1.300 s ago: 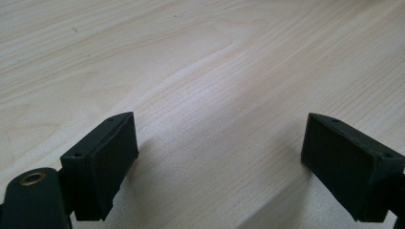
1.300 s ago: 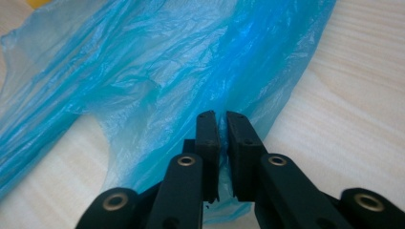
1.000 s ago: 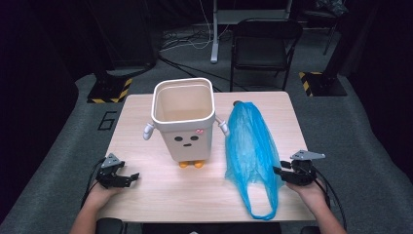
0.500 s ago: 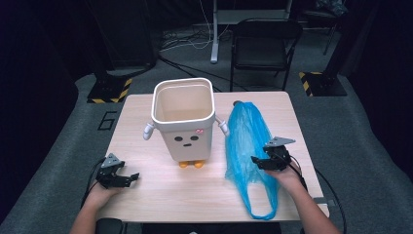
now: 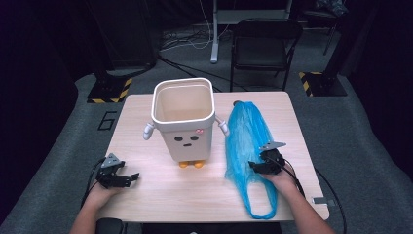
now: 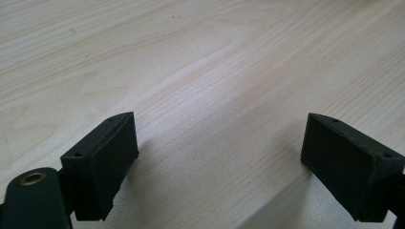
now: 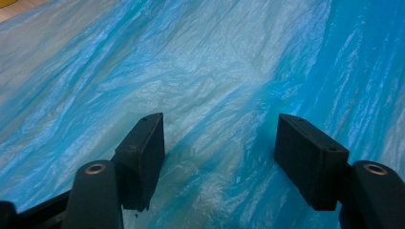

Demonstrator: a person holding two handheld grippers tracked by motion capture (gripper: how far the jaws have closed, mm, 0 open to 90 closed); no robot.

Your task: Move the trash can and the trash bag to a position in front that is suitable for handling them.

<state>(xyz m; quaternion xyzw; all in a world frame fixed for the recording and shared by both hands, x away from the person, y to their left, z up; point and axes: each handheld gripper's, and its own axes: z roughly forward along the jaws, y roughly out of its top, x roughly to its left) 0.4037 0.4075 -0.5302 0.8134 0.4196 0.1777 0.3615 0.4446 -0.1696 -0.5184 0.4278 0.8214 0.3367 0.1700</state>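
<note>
A white bin [image 5: 184, 117] with a cartoon face, small arms and orange feet stands upright in the middle of the wooden table [image 5: 141, 109]. To its right lies a crumpled blue plastic bag [image 5: 246, 131], its handle loops toward the near edge. My right gripper [image 5: 254, 167] is low over the bag's middle. Its jaws have just closed a little but still stand apart, open, with blue film [image 7: 191, 71] beneath them and nothing pinched. My left gripper [image 5: 129, 178] rests at the near left, open over bare wood [image 6: 215, 71].
A dark chair [image 5: 265, 44] stands beyond the table's far edge. Stand bases marked with yellow-black tape [image 5: 109, 90] [image 5: 321, 83] sit on the floor at both far corners. Cables trail from both grippers off the near edge.
My right gripper has moved left from the table's right edge onto the blue bag and sunk toward it, with its jaws wider apart than a second ago. The left gripper has stayed put.
</note>
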